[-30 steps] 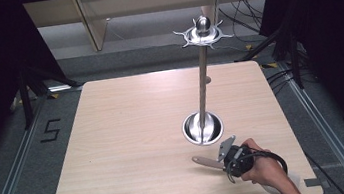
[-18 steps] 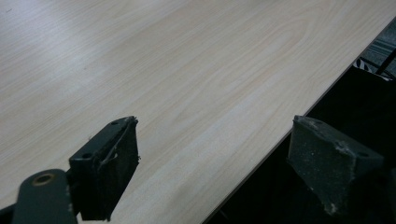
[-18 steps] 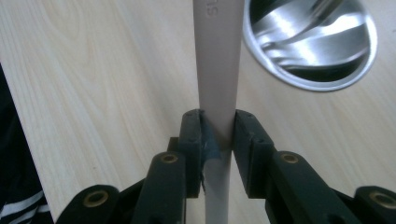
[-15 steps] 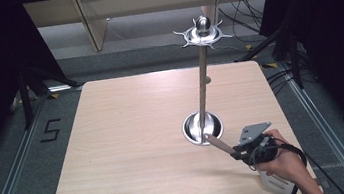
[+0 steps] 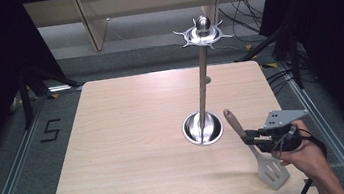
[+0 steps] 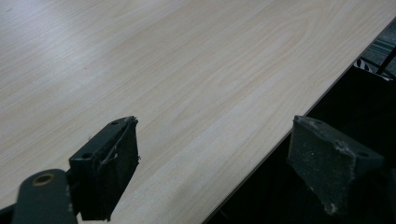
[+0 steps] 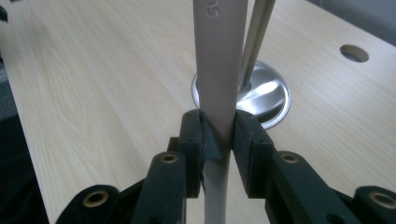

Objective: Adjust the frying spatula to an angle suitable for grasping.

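**Spatula lifted beside the hanging stand**

Right gripper [image 5: 249, 137] is clamping the spatula [image 5: 255, 152] mid-handle, jaws closed tight on the grey shaft; slotted blade is hanging below and behind the jaws, handle tip pointing up and ahead. Probably being held this way so the handle end can be raised toward the hook crown [image 5: 203, 33] atop the stand [image 5: 203, 90], whose round steel base [image 5: 203, 127] is sitting just ahead of the jaws.

Left gripper [image 6: 212, 172] is idling at the near table [image 5: 129, 133] edge, jaws spread wide, gripping nothing.

Writing: raised letters on the handle reading "SU", the rest cut off; a "5" [image 5: 50, 129] is marked on the floor, far left.
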Action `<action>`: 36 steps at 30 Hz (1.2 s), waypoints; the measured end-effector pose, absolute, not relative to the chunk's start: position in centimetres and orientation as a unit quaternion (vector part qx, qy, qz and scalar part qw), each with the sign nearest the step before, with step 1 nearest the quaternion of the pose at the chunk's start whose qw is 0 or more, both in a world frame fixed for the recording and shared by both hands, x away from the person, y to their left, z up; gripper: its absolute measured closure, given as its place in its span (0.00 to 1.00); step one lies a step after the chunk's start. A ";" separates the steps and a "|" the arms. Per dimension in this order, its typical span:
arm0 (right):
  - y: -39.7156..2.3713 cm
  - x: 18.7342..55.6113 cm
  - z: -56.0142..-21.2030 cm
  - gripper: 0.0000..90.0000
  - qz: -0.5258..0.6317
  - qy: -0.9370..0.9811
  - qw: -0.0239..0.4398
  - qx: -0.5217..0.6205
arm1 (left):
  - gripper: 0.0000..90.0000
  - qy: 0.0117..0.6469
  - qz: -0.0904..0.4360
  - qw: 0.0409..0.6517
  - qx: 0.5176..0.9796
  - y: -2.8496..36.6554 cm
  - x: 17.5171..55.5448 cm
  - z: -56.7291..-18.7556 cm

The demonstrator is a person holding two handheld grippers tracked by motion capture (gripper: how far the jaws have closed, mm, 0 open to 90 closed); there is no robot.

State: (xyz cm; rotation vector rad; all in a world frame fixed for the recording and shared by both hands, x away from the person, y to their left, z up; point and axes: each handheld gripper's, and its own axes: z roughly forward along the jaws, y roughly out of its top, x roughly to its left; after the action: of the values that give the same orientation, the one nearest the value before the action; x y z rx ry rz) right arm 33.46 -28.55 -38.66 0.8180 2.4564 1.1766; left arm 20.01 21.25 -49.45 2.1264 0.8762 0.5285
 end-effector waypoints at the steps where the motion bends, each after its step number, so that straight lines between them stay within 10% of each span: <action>1: -28.9 33.5 -38.5 0.83 0.419 0.850 0.154 0.280 | 0.17 0.344 0.211 0.385 0.830 21.2 20.1 -49.6; 36: -28.5 35.0 -35.7 0.83 0.540 0.779 0.153 0.279 | 0.17 0.340 0.204 0.382 0.835 21.2 20.1 -49.5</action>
State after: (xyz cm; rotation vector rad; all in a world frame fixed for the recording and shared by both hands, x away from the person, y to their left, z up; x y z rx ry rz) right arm 35.02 -28.55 -35.74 0.8008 2.2343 1.5505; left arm 20.12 21.18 -49.52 2.1296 0.8664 0.5204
